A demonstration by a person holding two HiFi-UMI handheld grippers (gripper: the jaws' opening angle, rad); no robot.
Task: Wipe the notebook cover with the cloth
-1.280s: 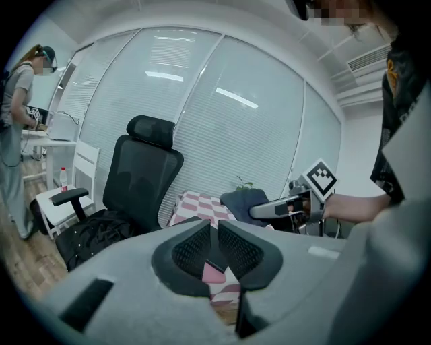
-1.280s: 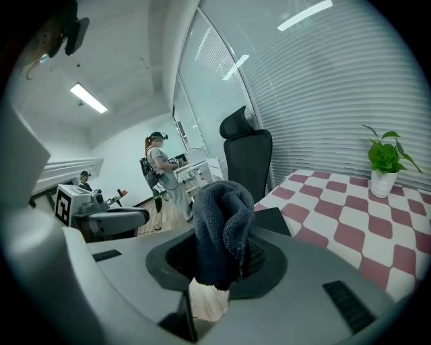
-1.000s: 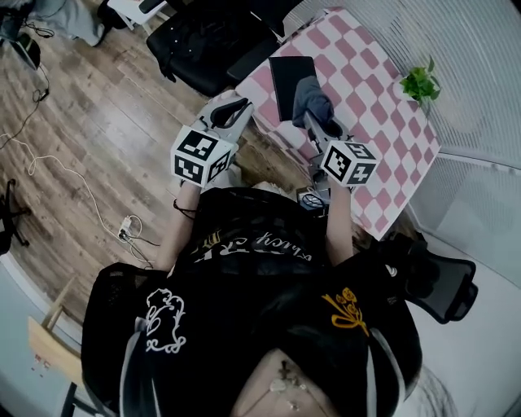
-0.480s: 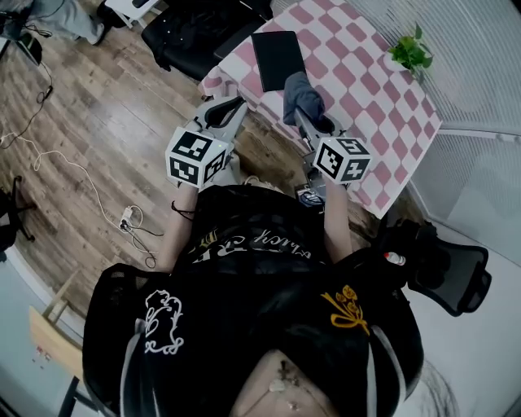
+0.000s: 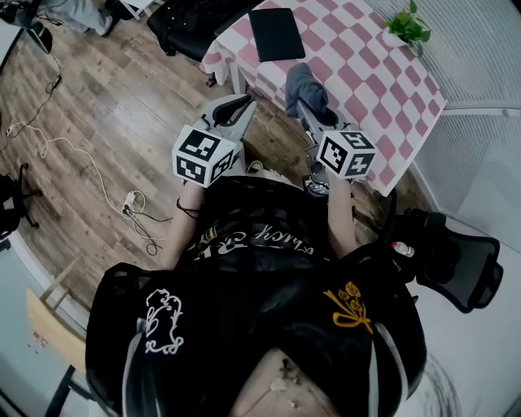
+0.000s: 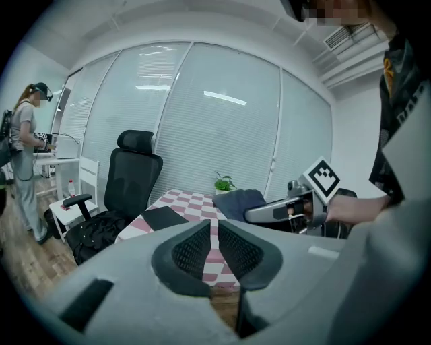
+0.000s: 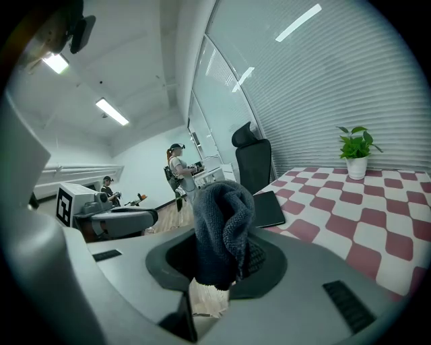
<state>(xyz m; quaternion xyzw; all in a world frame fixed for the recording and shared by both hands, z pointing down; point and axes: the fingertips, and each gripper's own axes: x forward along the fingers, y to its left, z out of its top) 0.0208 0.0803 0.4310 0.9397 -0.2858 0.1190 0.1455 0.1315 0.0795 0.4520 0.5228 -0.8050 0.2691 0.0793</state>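
Right gripper view: the right tongs (image 7: 217, 266) are clamped on a dark knitted cloth (image 7: 222, 226). The cloth stands up in a bunched fold from between the jaws.
Left gripper view: the left tongs (image 6: 214, 246) have their jaws drawn together to a thin slit, with nothing between them.
Head view: both tongs are held side by side and apart in front of the person's chest. Each carries a cube with black and white square markers. The left tongs hang over the wooden floor (image 5: 98, 114), short of the worktop.
Cloth: its free end reaches over the near edge of the worktop (image 5: 370, 53). It seems to hang clear of the surface, though the steep angle makes this hard to judge.
Notebook: a black closed notebook (image 5: 277, 34) lies flat on the worktop close to its left edge. It is beyond the cloth and not touching it.
Worktop: a table covered in pink and white checks, set at an angle to the person.
Plant: a small green potted plant (image 5: 404, 26) stands at the far right side of the worktop, well apart from the notebook.
Chairs: one black office chair (image 5: 189, 24) stands just beside the worktop's left side. Another black chair (image 5: 456, 262) stands to the person's right.
Floor: a white power strip and cables (image 5: 130, 220) lie on the boards to the person's left.
Room: ribbed blinds cover the windows behind the worktop. Another person (image 7: 180, 172) stands at a desk in the background.
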